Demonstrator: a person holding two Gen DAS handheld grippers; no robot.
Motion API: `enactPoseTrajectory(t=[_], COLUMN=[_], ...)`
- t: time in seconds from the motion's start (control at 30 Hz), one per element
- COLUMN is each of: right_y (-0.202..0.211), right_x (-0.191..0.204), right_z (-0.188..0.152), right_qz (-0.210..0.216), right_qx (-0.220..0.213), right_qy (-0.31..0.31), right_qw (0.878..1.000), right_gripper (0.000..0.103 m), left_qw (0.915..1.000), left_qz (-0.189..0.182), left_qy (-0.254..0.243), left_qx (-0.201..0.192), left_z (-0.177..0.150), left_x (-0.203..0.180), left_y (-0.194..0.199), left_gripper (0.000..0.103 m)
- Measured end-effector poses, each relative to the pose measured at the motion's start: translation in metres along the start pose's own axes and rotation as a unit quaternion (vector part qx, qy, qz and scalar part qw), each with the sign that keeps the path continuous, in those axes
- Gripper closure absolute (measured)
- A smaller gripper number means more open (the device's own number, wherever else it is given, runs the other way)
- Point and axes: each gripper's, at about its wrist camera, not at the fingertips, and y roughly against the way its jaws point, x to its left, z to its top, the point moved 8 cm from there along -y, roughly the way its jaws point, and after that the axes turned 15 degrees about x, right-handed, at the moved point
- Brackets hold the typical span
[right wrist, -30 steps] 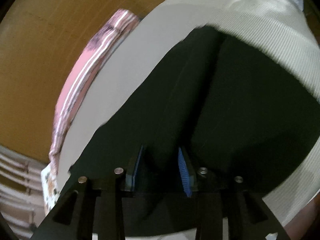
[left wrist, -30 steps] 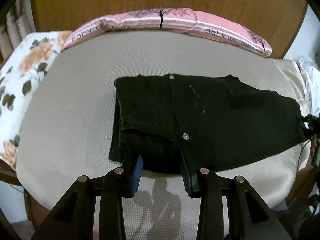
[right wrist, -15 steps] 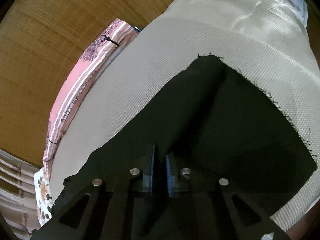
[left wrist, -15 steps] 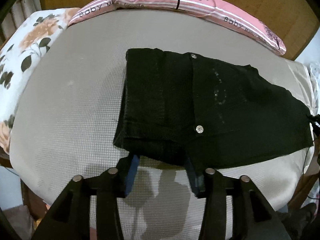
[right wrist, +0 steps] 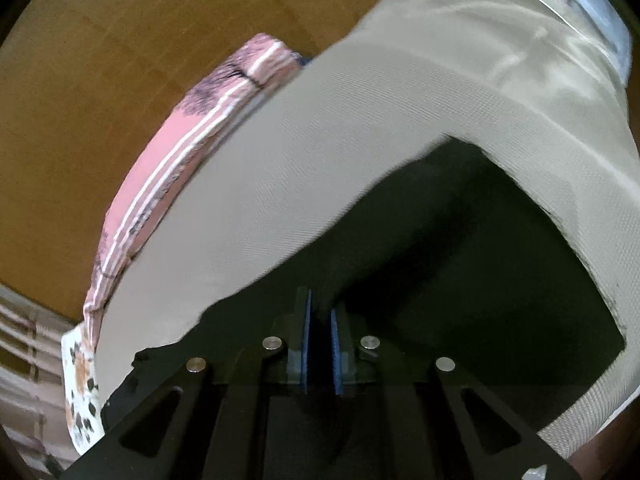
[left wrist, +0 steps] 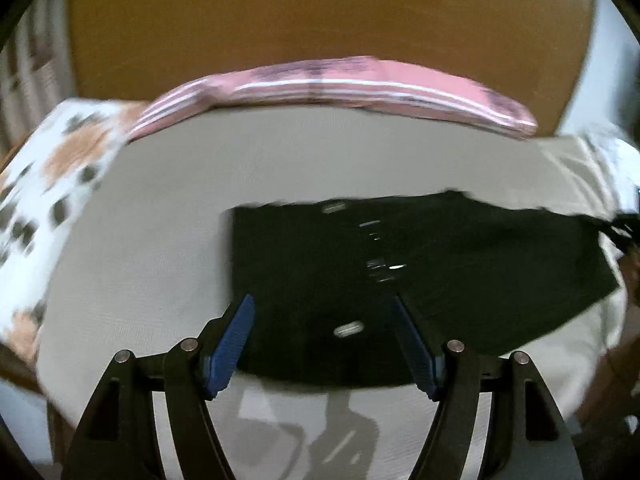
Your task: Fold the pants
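Observation:
Black pants point(left wrist: 440, 272) lie folded on a beige mat point(left wrist: 160, 248), waist end to the left, with metal snaps showing. My left gripper point(left wrist: 322, 300) hovers over the near edge of the pants. Its jaws are opening, and the blue pads point(left wrist: 236, 340) stand wide on either side of the cloth without pressing it. In the right wrist view, my right gripper point(right wrist: 320, 312) is shut on a fold of the pants point(right wrist: 480, 280) near the leg end. The dark cloth is pinched between its blue pads point(right wrist: 306, 340).
A pink striped pillow point(left wrist: 328, 84) lies along the mat's far edge, in front of a wooden headboard point(left wrist: 320, 12). A floral pillow point(left wrist: 52, 184) sits on the left. The mat's right edge point(right wrist: 540, 80) drops off beside the leg end.
The left jaws have spread much wider, and the left view has become blurred. The right jaws closed onto the pants fabric and rose a little with it.

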Motion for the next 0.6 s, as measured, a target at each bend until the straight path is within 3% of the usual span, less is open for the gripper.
enactPoseTrajectory(t=[0.1,0.23,0.3,0.4,0.6], right_y=[-0.007,-0.030,-0.044,-0.058,-0.027], right_x=[0.028,0.067,0.079,0.096,0.084], right_z=[0.010,0.021,0.022,0.024,0.028], right_qz=[-0.010,-0.001,0.011,0.064,0.085], right_qx=[0.012,0.040,0.057,0.083,0.051], right_qy=[0.031,0.066,0.075,0.086,0.088], right_qw=[0.999,0.997,0.995,0.991,0.991], right_gripper=[0.094,0.090,0.082,0.069,0.069], left_qw=[0.9978,0.9886,0.9828,0.9713,0.9509], left_qz=[-0.046,-0.114,-0.135,-0.158,-0.196], left_qy=[-0.047,-0.097,-0.123,-0.171,-0.228], left_qx=[-0.004,0.015,0.028,0.048,0.073], left_z=[0.016,0.029,0.030,0.025,0.013], left_x=[-0.051,-0.126,-0.160,-0.213,-0.287], left_y=[-0.008,-0.034,-0.043,-0.056,-0.069], left_gripper=[0.032,0.032,0.032,0.032,0.032])
